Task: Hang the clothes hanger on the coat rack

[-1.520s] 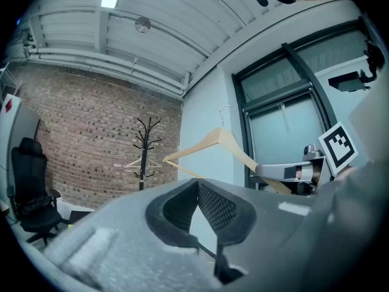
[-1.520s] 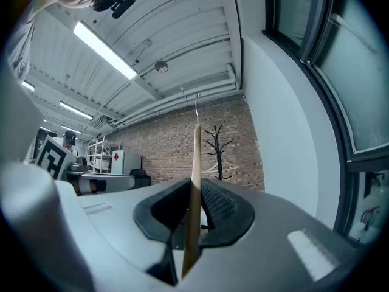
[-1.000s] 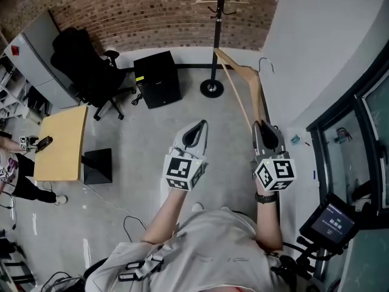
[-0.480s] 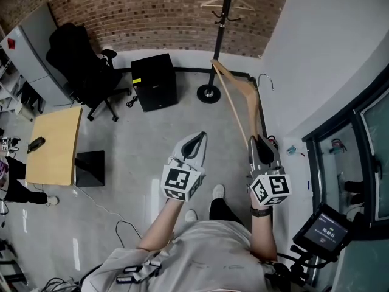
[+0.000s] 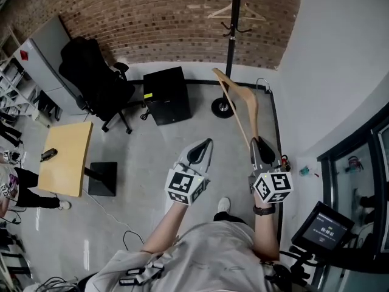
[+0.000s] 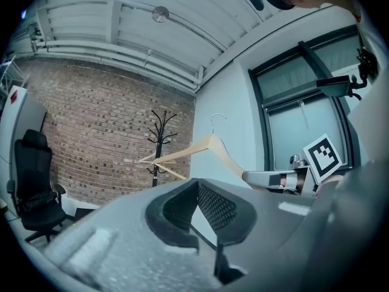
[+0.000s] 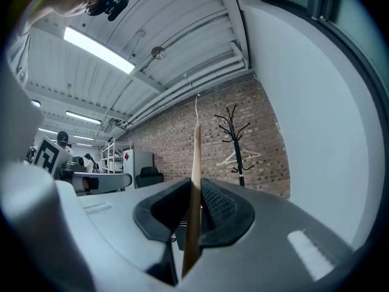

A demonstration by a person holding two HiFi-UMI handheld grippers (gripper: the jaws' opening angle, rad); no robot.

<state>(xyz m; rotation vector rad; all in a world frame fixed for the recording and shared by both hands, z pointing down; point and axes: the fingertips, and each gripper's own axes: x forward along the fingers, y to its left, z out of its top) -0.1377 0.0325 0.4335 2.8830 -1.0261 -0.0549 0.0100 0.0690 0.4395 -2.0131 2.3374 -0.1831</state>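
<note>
In the head view my right gripper [image 5: 261, 146] is shut on one arm of a wooden clothes hanger [image 5: 240, 99], whose metal hook [image 5: 262, 83] points toward the white wall. The black coat rack [image 5: 230, 35] stands ahead at the brick wall, with another light hanger [image 5: 236, 11] on it. My left gripper [image 5: 199, 151] is shut and holds nothing, to the left of the right one. The right gripper view shows the hanger [image 7: 196, 157] edge-on between the pads of the right gripper [image 7: 193, 186], the rack [image 7: 236, 140] beyond. In the left gripper view, beyond the left gripper [image 6: 196, 184], are the hanger [image 6: 206, 148] and rack [image 6: 157, 140].
A black box cabinet [image 5: 167, 95] and a black office chair [image 5: 94, 75] stand left of the rack's round base [image 5: 223, 108]. A wooden table [image 5: 64, 157] is at the far left, a person [image 5: 9, 184] beside it. The white wall and a small screen [image 5: 319, 227] are on the right.
The rack and brick wall have come nearer and shifted slightly right in the head view. The hanger stays in the right gripper; both grippers keep their pose.
</note>
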